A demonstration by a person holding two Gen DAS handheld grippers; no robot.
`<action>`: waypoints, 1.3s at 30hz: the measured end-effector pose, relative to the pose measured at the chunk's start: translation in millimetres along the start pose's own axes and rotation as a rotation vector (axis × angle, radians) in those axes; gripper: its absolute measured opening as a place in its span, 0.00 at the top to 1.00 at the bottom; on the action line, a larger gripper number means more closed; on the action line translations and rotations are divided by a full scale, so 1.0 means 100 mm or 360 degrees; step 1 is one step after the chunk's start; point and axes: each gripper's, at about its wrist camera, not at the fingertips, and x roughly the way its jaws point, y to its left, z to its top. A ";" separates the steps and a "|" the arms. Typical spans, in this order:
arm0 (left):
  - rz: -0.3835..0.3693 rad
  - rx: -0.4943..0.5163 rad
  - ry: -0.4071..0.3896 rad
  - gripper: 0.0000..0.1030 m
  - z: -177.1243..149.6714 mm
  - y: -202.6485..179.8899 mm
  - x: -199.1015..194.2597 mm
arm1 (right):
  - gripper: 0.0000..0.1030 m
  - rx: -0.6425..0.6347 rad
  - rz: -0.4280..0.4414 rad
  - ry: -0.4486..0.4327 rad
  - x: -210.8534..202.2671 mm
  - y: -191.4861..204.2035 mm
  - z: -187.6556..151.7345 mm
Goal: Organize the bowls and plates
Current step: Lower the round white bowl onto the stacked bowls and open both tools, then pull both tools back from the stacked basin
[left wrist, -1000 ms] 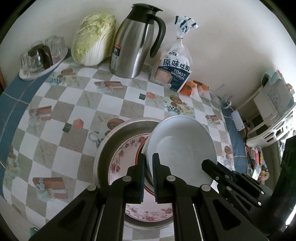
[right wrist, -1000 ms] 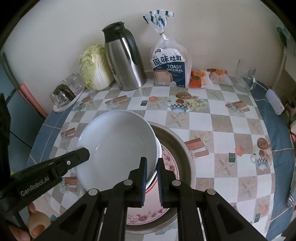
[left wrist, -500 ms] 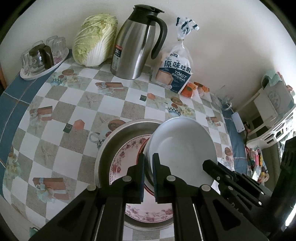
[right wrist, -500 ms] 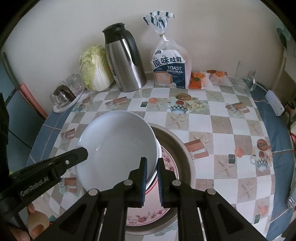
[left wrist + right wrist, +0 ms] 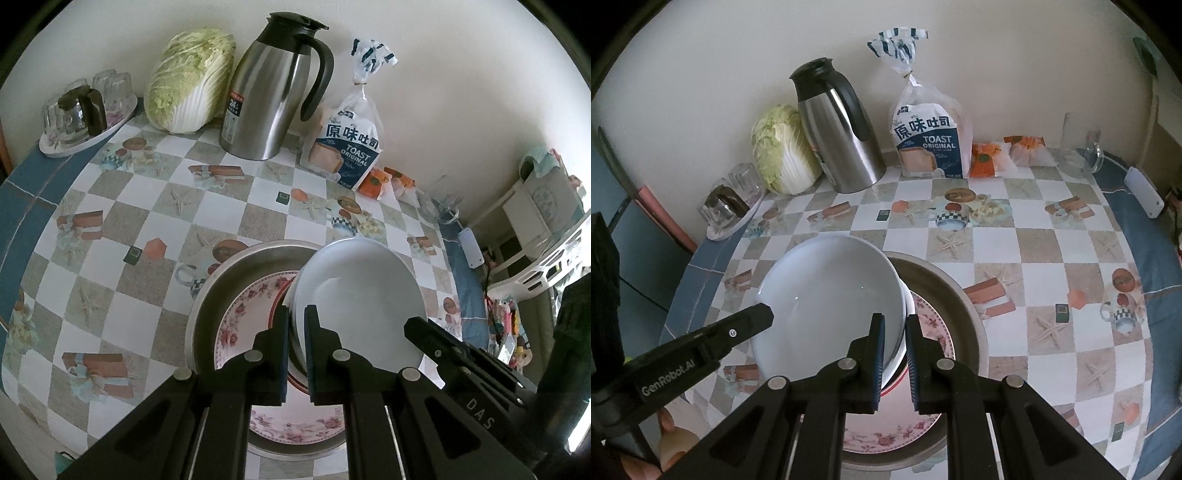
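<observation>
A stack of white bowls (image 5: 360, 291) (image 5: 831, 299) is held in the air between both grippers, above a metal basin (image 5: 236, 273) (image 5: 956, 291). My left gripper (image 5: 296, 328) is shut on the stack's left rim. My right gripper (image 5: 894, 336) is shut on its right rim. A floral plate (image 5: 251, 314) (image 5: 931, 325) with a red-rimmed dish on it lies in the basin, partly hidden under the bowls.
Along the wall stand a steel thermos (image 5: 273, 88) (image 5: 838, 125), a napa cabbage (image 5: 188, 77) (image 5: 779, 151), a toast bag (image 5: 347, 140) (image 5: 931, 140), snack packets (image 5: 986, 158), a glass jug (image 5: 1078, 144) and a tray of glasses (image 5: 81, 107) (image 5: 731, 199). The checkered table's (image 5: 92, 236) edge curves on both sides.
Both grippers have risen and pulled back a little with the bowls between them; the wall objects sit lower in view. The grips are unchanged.
</observation>
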 end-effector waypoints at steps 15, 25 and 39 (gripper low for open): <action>0.0102 0.0015 -0.0100 0.50 0.03 0.04 -0.18 | 0.71 -0.0014 -0.0082 -0.0026 -0.02 -0.04 0.01; 0.0328 -0.0059 -0.0095 0.24 0.05 0.23 -0.14 | 0.28 -0.0008 -0.0153 -0.0024 0.02 -0.11 -0.02; 0.0485 0.0011 -0.0177 0.10 -0.11 0.32 -0.21 | 0.00 -0.0001 -0.0183 -0.0137 -0.12 -0.10 -0.21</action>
